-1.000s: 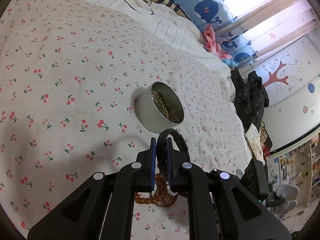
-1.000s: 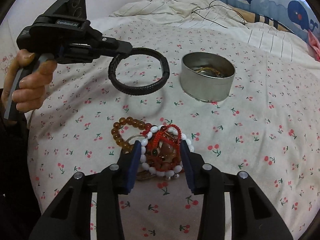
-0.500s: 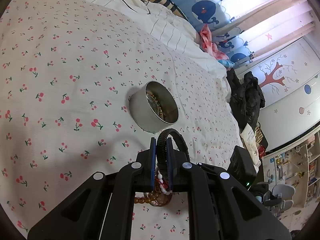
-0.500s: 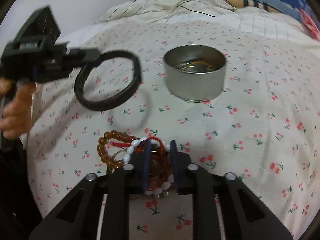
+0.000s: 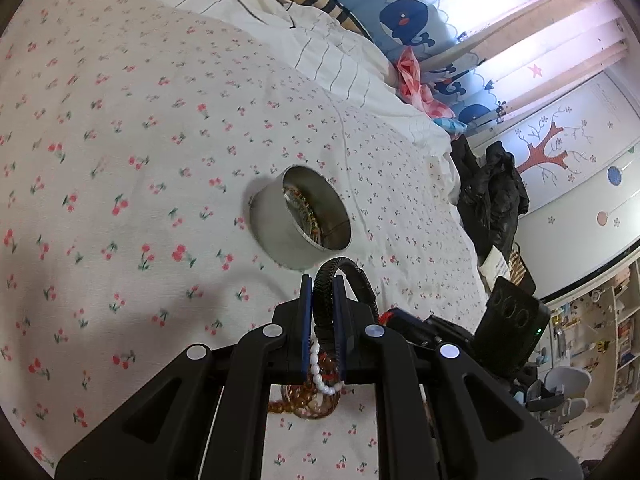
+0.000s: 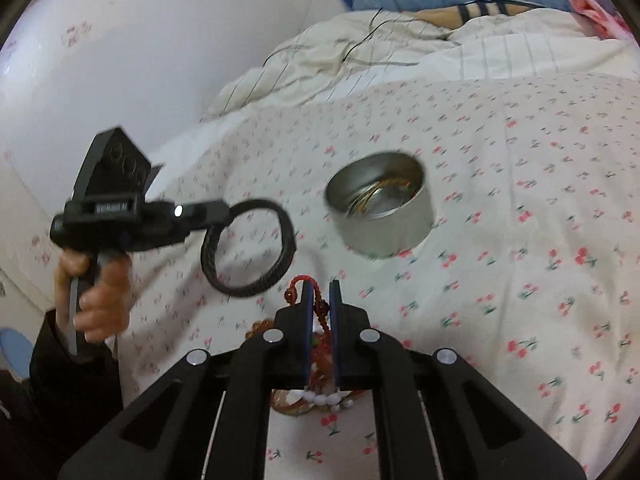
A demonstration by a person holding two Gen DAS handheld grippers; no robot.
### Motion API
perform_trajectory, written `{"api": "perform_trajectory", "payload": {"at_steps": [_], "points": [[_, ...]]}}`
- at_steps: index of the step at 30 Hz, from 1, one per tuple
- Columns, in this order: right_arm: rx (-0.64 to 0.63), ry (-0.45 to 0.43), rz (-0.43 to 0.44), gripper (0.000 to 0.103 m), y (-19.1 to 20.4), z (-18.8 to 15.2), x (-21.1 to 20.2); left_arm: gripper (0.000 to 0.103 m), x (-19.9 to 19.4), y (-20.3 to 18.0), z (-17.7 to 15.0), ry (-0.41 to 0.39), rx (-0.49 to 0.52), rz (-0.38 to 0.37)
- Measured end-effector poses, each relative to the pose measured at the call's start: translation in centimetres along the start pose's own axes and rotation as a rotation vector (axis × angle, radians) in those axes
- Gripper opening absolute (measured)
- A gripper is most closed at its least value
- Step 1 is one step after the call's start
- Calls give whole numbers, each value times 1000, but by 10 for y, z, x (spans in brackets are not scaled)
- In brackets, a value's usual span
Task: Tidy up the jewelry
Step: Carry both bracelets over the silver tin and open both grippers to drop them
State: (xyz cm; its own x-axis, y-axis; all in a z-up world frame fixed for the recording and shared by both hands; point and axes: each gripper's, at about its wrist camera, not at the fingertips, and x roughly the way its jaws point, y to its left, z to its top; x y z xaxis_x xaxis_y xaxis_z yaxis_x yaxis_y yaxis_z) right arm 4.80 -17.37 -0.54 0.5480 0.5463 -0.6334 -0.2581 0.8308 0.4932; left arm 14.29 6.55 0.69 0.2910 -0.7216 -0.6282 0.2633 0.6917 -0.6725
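My left gripper (image 5: 323,280) is shut on a black braided bracelet (image 5: 347,272) and holds it in the air short of a round metal tin (image 5: 276,220) with gold jewelry inside. In the right wrist view the bracelet (image 6: 248,252) hangs left of the tin (image 6: 384,220). My right gripper (image 6: 321,286) is shut on a red beaded bracelet (image 6: 316,304), lifted off the bed. A white bead bracelet (image 6: 320,398) and amber beads (image 5: 296,400) hang or lie beneath the grippers.
The bed sheet (image 5: 120,140) has a cherry print. A striped quilt (image 5: 320,60) with a black cable lies at the far side. Dark clothes (image 5: 492,196) hang past the bed's right edge. A white wall (image 6: 120,60) stands behind.
My right gripper has shut on the red bracelet and lifted it from the pile. My left gripper has carried the black bracelet closer to the tin.
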Motion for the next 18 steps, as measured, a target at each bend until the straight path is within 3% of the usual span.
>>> {"api": "perform_trajectory", "payload": {"at_steps": [10,18], "points": [[99,-88,29,8,-34,37,-17,9,40,-26,45,-19,48,46],[144,-101,97,8,-47,77,6,9,86,-23,65,26,67,138]]}}
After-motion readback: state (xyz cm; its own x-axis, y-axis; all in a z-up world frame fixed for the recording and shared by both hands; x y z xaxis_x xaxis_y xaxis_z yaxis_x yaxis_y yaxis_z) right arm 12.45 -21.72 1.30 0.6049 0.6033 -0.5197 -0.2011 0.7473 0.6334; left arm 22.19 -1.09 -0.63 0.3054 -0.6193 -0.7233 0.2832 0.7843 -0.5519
